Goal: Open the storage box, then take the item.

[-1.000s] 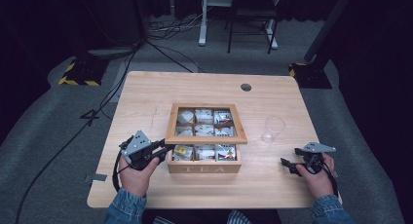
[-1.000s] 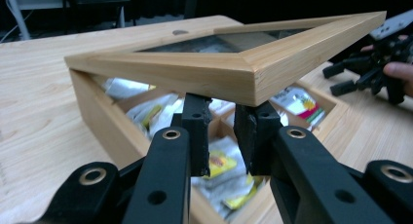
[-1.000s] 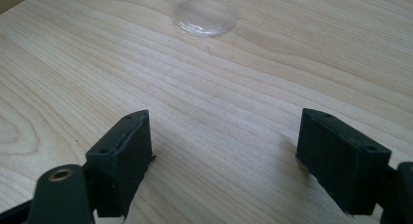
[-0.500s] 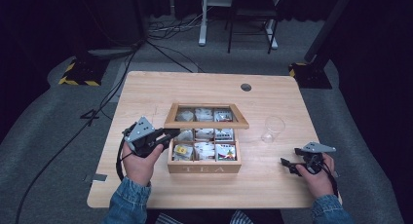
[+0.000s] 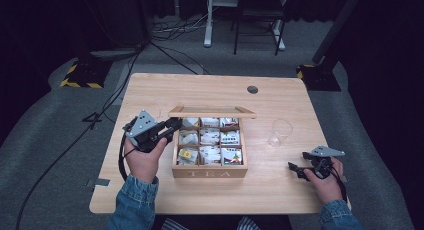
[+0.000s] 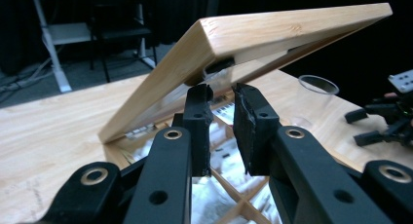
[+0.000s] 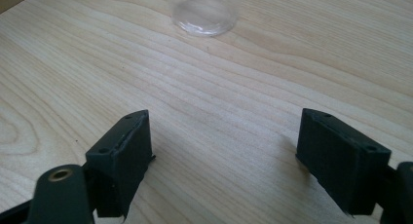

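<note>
A wooden tea box [image 5: 210, 173] marked TEA stands mid-table, with several tea bags [image 5: 210, 152] in its compartments. Its glass-paned lid [image 5: 212, 111] is raised and hinged at the back. My left gripper [image 5: 173, 125] reaches in from the box's left. In the left gripper view its fingertips [image 6: 199, 95] sit right under the lid's [image 6: 272, 29] front edge. The jaws are nearly together, with a thin gap and nothing between them. My right gripper [image 5: 296, 168] rests low at the table's right front, open over bare wood [image 7: 224, 151].
A clear plastic cup [image 5: 280, 132] stands right of the box, ahead of the right gripper [image 7: 202, 12]. The table [image 5: 150, 90] has a cable hole [image 5: 252, 89] at the back. Cables, a stand and chair legs lie on the floor beyond.
My left gripper moved from the table's left front up to the box and the lid swung from flat to raised. The right gripper stayed still.
</note>
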Motion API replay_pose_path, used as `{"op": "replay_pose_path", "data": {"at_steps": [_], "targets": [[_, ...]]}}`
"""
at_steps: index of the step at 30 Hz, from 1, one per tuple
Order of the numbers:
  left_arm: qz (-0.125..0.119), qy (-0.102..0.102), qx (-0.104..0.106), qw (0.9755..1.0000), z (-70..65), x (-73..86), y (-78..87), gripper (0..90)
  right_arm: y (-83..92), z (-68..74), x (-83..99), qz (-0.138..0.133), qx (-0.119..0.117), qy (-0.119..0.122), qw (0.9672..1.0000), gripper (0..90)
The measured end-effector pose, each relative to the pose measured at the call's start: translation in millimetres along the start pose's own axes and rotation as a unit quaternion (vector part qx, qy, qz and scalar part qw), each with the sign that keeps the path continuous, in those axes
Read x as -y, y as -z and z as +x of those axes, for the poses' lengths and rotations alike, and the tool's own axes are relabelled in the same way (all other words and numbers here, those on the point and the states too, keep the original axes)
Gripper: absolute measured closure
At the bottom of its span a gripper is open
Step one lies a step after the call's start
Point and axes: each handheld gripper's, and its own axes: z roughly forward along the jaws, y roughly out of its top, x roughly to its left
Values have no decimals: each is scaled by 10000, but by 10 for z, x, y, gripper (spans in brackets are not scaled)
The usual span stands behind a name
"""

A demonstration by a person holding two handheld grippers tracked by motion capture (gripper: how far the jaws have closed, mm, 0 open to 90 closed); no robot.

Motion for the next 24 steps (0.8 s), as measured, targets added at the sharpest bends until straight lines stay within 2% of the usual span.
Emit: {"op": "replay_pose_path", "data": {"at_steps": [10,12,14,17,19,24], "targets": [[-97,-29,-114,9999,72,-66,-27,749,-8,31,-7,-10,128,-83,9999,207],[-109,-55,-135,9998,70,-69,-32,747,-5,50,-7,-17,138,-129,9998,235],[-110,-79,-149,9998,67,-69,-34,744,6,93,-14,-19,136,-109,9998,290],[-116,-108,-186,9997,68,-71,-36,743,35,156,-49,43,137,8,9999,284],[-92,-136,-267,9995,70,-69,-29,732,78,207,-91,-30,51,11,10000,281],[-117,-61,-419,9990,62,-67,-20,699,165,345,-189,-185,-226,126,9995,281]]}}
